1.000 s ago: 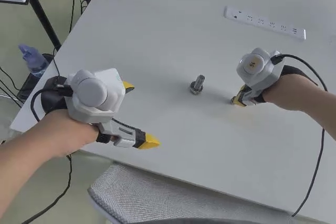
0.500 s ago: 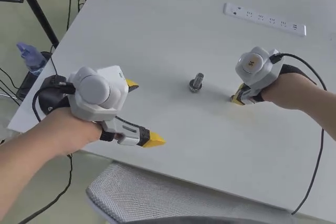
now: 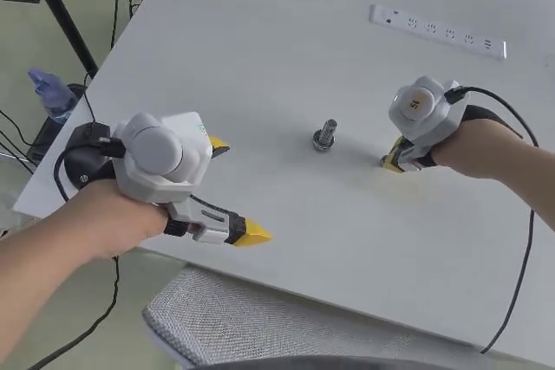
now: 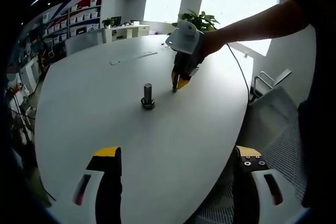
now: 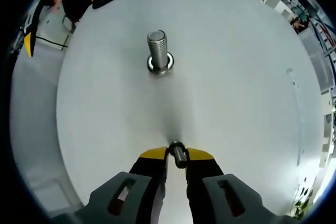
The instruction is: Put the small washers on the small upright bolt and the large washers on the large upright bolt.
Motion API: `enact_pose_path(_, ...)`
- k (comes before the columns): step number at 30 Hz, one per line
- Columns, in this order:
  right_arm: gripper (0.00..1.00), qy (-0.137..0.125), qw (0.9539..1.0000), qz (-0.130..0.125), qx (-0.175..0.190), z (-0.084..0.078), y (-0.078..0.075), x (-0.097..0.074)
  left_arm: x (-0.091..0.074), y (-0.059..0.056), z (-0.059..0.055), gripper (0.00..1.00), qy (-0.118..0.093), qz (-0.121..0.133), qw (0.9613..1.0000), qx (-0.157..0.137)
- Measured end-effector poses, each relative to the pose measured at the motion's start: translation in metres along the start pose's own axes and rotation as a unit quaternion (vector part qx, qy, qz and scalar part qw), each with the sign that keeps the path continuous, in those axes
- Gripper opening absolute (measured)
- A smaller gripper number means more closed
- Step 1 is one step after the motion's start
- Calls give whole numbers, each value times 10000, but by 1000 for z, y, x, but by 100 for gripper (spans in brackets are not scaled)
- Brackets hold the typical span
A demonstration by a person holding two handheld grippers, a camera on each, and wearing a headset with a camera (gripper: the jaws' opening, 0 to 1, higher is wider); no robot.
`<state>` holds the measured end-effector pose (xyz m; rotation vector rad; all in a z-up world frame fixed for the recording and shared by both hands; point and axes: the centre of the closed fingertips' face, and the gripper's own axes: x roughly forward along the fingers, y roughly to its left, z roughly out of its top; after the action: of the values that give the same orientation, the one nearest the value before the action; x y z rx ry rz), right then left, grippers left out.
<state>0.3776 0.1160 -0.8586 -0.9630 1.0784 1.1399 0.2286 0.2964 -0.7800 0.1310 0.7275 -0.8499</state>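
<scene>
The large upright bolt [image 3: 325, 136] stands mid-table with a ring at its base; I also see this bolt [image 5: 159, 51] ahead of the right jaws and the same bolt [image 4: 147, 96] from the left side. My right gripper [image 3: 393, 163] rests its tips on the table to the right of it, jaws shut on a small metal bolt [image 5: 178, 153]. That right gripper [image 4: 177, 82] points down beyond the large bolt. My left gripper [image 3: 234, 188] hovers at the table's near left edge, open, with nothing between its fingers [image 4: 107, 153].
A white power strip [image 3: 438, 35] lies at the back right. A grey mesh chair [image 3: 260, 327] sits below the table's near edge. A water bottle [image 3: 50, 97] and cables are on the floor to the left.
My left gripper has drifted slightly to the right. The right gripper has stayed put at the table.
</scene>
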Motion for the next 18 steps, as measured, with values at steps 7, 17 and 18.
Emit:
enact_pose_path(7,17,-42,10000,1,-24,2,1,0,-1,-3,-1,87,15,-23,10000,12)
enact_pose_path(17,26,-115,9999,46,-50,4,2,-1,-2,-3,0,88,-26,4,10000,-14)
enact_pose_path(18,26,-123,9999,41,-49,4,1,-2,-2,-3,0,88,-32,6,10000,-16)
